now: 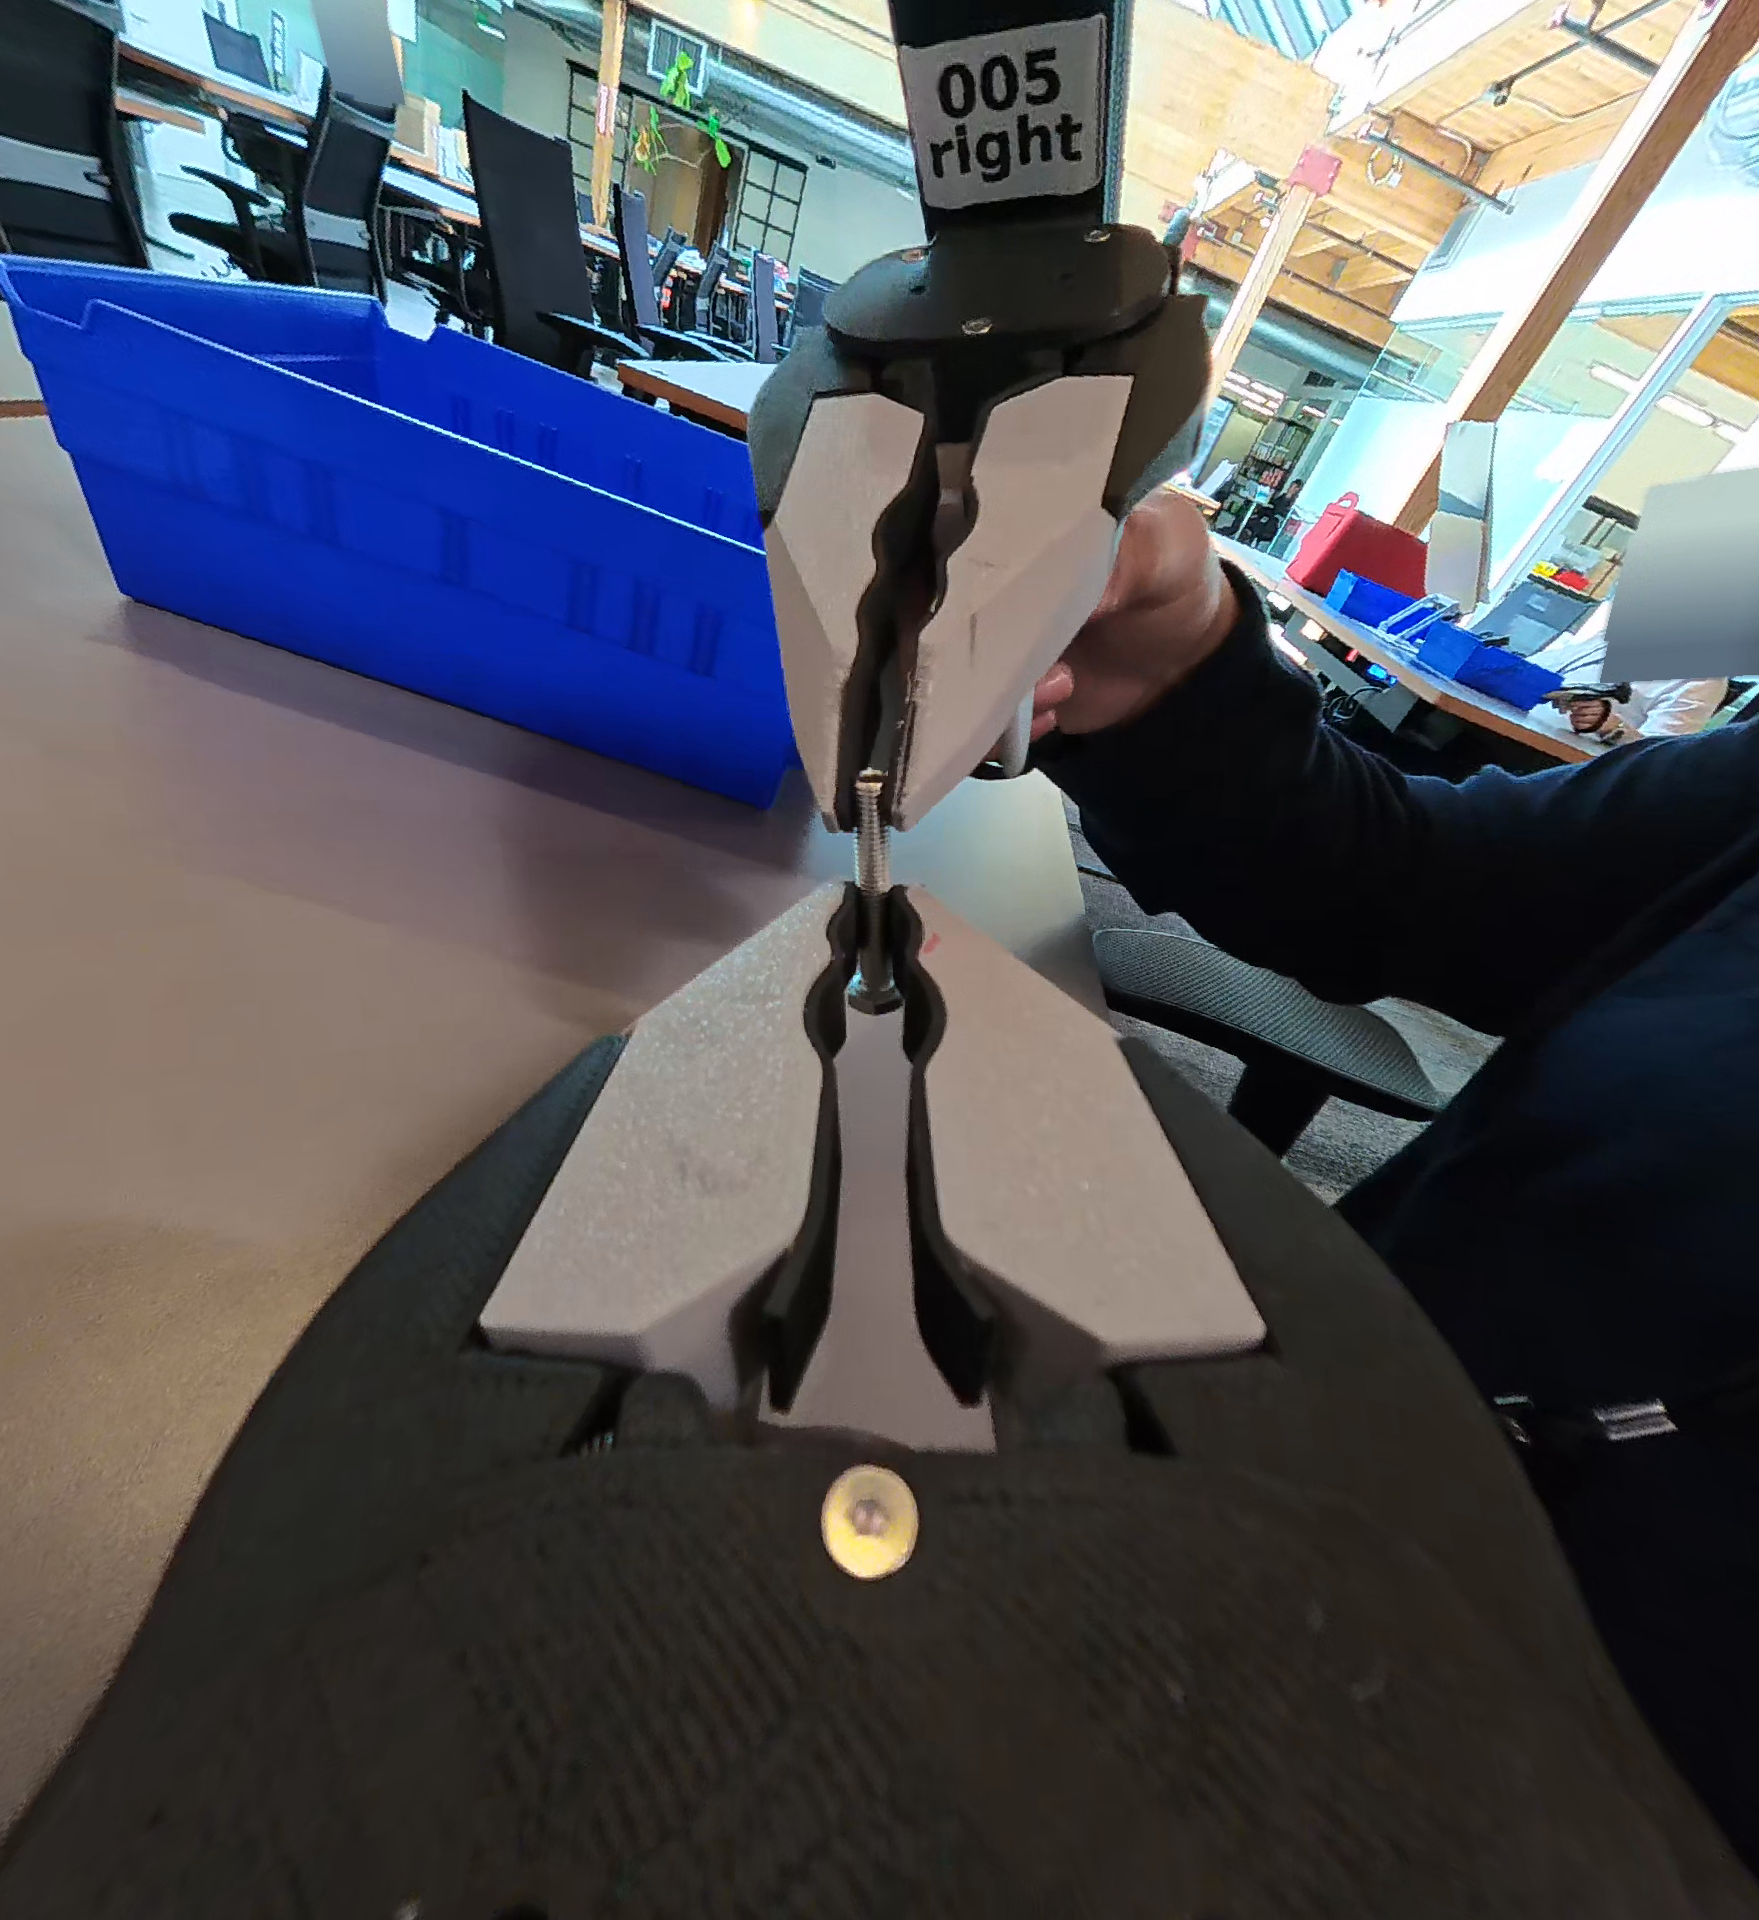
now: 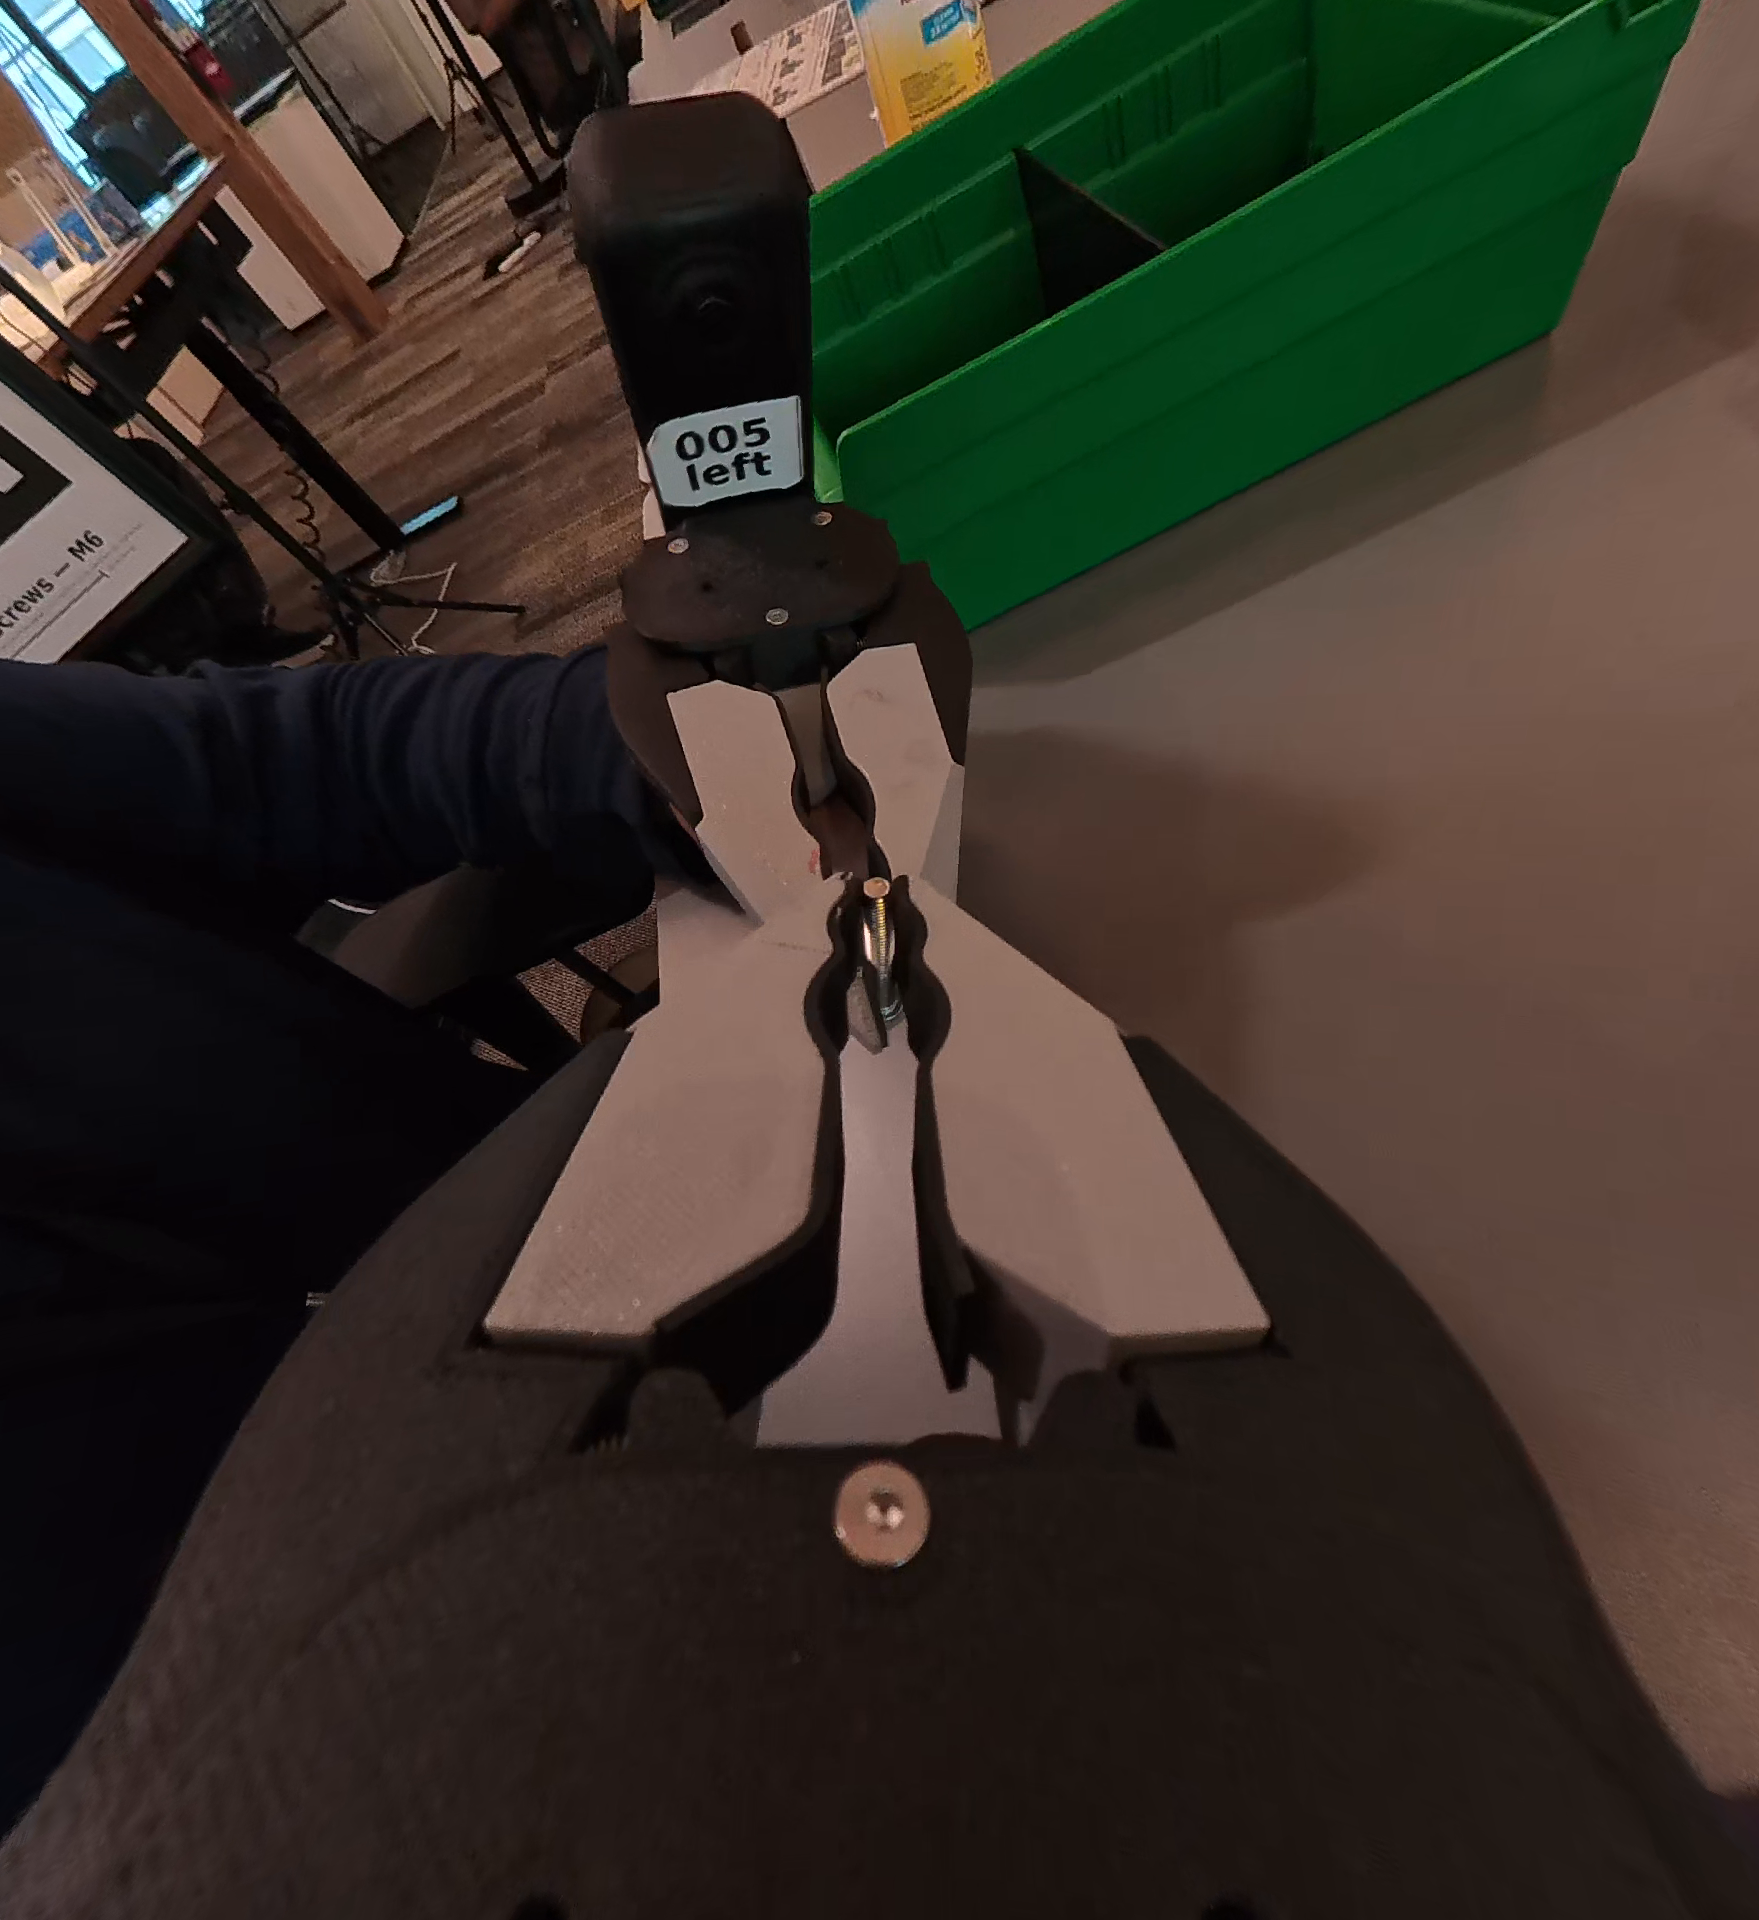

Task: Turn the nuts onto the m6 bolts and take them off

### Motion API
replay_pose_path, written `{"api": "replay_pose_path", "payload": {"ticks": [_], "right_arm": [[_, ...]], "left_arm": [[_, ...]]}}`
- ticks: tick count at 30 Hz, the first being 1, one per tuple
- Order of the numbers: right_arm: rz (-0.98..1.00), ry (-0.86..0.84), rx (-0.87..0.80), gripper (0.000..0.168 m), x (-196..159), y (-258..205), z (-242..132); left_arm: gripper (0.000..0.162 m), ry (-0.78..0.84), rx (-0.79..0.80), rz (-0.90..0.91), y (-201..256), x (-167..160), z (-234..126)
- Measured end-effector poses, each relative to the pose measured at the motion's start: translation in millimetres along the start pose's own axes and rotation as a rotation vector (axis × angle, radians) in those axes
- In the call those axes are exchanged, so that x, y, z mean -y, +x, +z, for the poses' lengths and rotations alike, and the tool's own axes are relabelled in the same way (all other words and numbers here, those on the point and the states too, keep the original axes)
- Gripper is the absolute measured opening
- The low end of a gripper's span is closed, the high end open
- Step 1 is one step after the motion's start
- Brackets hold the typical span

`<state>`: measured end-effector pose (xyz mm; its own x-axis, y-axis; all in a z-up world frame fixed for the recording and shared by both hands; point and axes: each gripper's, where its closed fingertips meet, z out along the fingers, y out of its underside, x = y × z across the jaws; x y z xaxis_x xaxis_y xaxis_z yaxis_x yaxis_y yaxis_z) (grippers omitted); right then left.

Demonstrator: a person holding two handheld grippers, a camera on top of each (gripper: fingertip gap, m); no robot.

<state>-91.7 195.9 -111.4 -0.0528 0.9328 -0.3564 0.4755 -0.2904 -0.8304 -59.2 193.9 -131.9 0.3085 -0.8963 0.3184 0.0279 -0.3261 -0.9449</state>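
Bolt [image 1: 871, 844] btwn L claw [image 1: 873, 902] & R claw [image 1: 867, 805].

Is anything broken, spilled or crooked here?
Nothing stands out. The left gripper holds the bolt by its head end, and the right gripper is shut on a nut threaded on it. The blue bin and green bin sit upright on the table.

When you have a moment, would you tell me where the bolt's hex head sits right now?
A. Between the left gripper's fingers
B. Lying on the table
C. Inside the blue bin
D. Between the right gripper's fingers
A: in the left wrist view the bolt has its hex head clamped inside the left gripper, its threaded end reaching into the right gripper.
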Motion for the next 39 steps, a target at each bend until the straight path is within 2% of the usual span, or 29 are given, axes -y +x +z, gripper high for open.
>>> {"api": "replay_pose_path", "payload": {"ticks": [16, 19, 21, 23, 30, 39], "right_arm": [[-0.007, -0.002, -0.007, 0.003, -3, 0, 2], [0.011, 0.027, -0.008, 0.016, -1, 0, -4], [0.018, 0.050, -0.041, 0.017, -4, 2, -14], [0.021, 0.031, -0.121, 0.017, -20, 11, -24], [0.002, -0.200, -0.402, 0.023, -113, 59, -28], [-0.124, -0.210, -0.391, 0.016, -114, 77, -18]], "left_arm": [[0.003, 0.016, 0.006, 0.004, 0, 2, -1], [0.002, 0.012, 0.022, 0.015, -2, 2, -2], [0.002, 0.018, 0.023, 0.011, -2, 2, -3], [0.002, 0.022, 0.026, 0.003, -2, 2, -6], [0.002, -0.001, 0.013, 0.048, 4, 0, -7], [0.002, -0.030, 0.001, 0.074, 8, -5, -6]]}}
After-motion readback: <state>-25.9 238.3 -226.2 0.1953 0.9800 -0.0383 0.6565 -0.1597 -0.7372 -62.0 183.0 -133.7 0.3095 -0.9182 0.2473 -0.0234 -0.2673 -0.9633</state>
